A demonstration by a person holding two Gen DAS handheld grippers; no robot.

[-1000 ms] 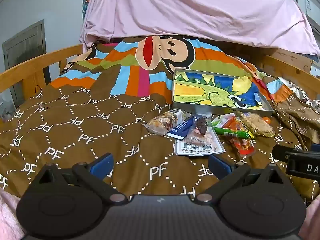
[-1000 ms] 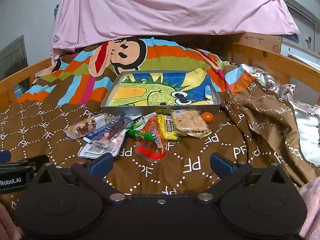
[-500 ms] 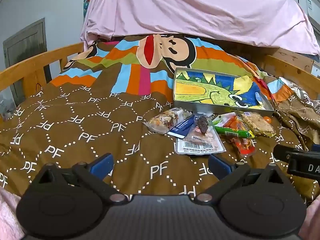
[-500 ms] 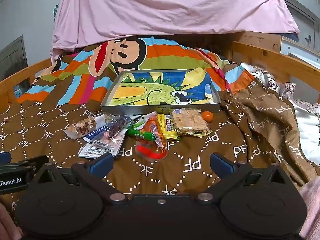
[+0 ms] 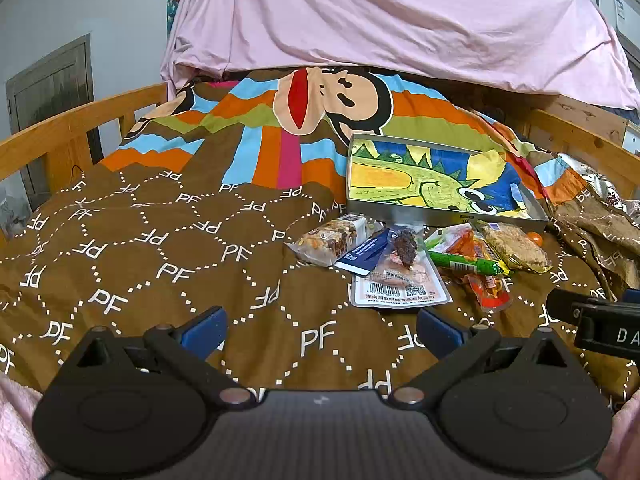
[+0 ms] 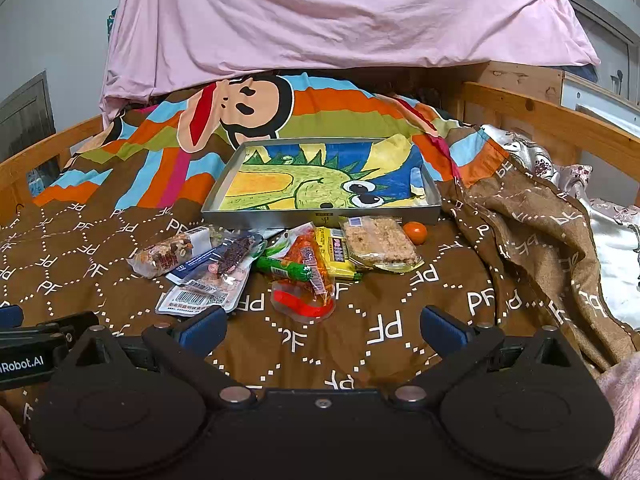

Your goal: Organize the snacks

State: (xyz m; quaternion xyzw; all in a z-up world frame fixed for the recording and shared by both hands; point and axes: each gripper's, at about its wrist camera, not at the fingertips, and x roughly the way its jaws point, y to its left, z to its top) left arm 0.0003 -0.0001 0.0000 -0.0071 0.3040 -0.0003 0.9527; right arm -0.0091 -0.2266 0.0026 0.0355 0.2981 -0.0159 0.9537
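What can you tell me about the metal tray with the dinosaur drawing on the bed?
The tray is a shallow rectangular tin with low silvery walls. A bright cartoon of a green spiky dinosaur on yellow and blue covers its floor. It holds no snacks and lies flat on the patterned quilt, just behind the row of wrapped snacks, some of which reach its near wall. Neither gripper touches it.

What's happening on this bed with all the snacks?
A person holds two grippers over the bed. Both the left gripper and the right gripper are open and hold nothing. A pile of snacks lies on the brown blanket in front of a dinosaur-printed tray, which has no snacks in it yet.
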